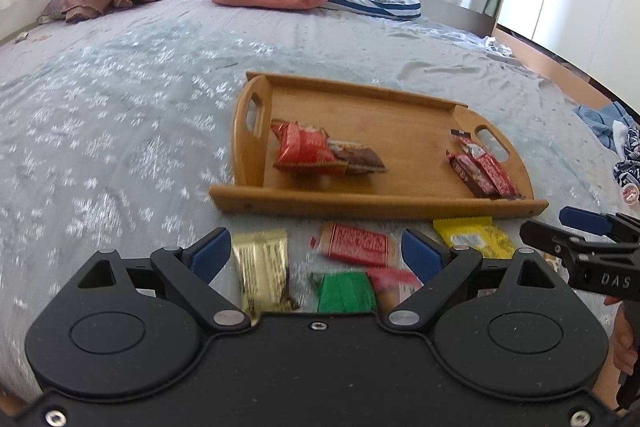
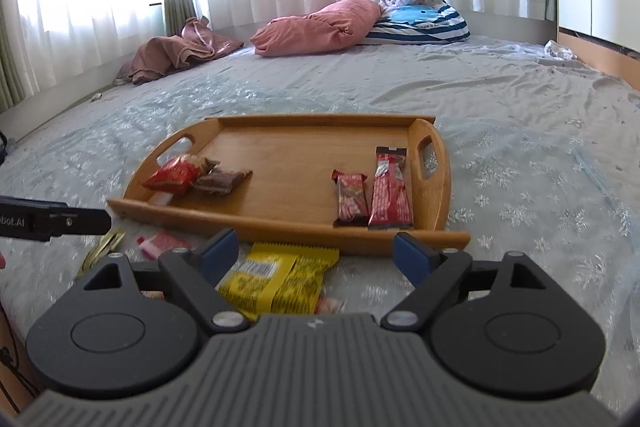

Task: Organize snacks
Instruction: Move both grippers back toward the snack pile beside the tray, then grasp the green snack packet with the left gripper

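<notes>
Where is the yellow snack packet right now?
The yellow packet lies on the bedsheet just in front of the wooden tray's near rim, below the open right claw, in the right wrist view.

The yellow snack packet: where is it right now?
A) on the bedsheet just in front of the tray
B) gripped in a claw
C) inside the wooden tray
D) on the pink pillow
A: the yellow snack packet lies on the bedsheet before the near rim of the wooden tray, with the right claw open above it.

A honey-brown wooden tray (image 2: pixel 280 223) is sitting on a pale blue snowflake-patterned bedsheet (image 2: pixel 520 147); a yellow packet (image 2: pixel 272 281), green wrapper (image 1: pixel 344 291) and gold wrapper (image 1: pixel 262 267) are lying nearby.
</notes>
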### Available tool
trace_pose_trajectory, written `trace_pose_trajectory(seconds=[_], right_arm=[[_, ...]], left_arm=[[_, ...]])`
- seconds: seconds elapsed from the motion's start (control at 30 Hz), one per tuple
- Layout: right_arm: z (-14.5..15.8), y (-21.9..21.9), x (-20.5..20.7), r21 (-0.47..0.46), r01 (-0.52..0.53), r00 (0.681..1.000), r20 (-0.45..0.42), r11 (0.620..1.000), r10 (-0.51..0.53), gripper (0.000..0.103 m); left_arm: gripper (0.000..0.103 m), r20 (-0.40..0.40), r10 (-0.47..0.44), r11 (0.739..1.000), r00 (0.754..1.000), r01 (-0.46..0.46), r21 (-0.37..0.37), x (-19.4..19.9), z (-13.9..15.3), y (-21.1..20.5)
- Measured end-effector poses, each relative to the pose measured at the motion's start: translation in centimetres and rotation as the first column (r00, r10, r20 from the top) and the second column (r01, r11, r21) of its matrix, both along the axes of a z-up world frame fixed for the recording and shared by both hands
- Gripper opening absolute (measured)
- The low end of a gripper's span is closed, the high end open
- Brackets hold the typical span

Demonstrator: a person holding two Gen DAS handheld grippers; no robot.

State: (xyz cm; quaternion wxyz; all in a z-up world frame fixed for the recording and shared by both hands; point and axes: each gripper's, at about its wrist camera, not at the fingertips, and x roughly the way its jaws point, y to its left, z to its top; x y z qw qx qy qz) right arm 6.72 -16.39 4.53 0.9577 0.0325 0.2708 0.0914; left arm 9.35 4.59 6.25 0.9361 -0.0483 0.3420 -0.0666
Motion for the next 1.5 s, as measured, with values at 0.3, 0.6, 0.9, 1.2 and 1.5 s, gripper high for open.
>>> trace_pose_trajectory(seconds=[0.3, 0.6, 0.9, 1.2, 1.5], right_arm=[[-1.6, 1.7, -3.3, -0.068, -0.002, 0.999, 0.037, 0.998, 0.004, 0.095], [-3.0, 2.9, -5.1, -0.120, 0.005, 0.997, 0.082, 0.993, 0.005, 0.095], [-4.1, 3.6, -5.5, -0.120, -0.001, 0.998, 0.058, 0.993, 0.008, 0.096], [-4.6, 4.6, -5.5, -0.116, -0.006, 0.999, 0.038, 0.993, 0.011, 0.096], [-4.6, 4.9, -5.2, -0.090, 0.012, 1.000, 0.028, 0.996, -0.009, 0.096]], left_arm=[[0.092, 0.001, 0.050, 0.999, 0.999, -0.050, -0.010, -2.6, -1.7, 0.2], [0.086, -0.009, 0.016, 0.999, 1.000, -0.016, 0.049, -3.4, -3.7, -1.1], [0.052, 0.001, -0.031, 0.998, 1.000, 0.031, 0.050, -3.4, -3.7, -1.6], [0.049, 0.008, -0.027, 0.999, 1.000, 0.026, 0.044, -2.4, -3.6, -1.7], [0.045, -0.006, -0.031, 0.999, 0.999, 0.032, 0.032, -1.6, -4.1, -2.1]])
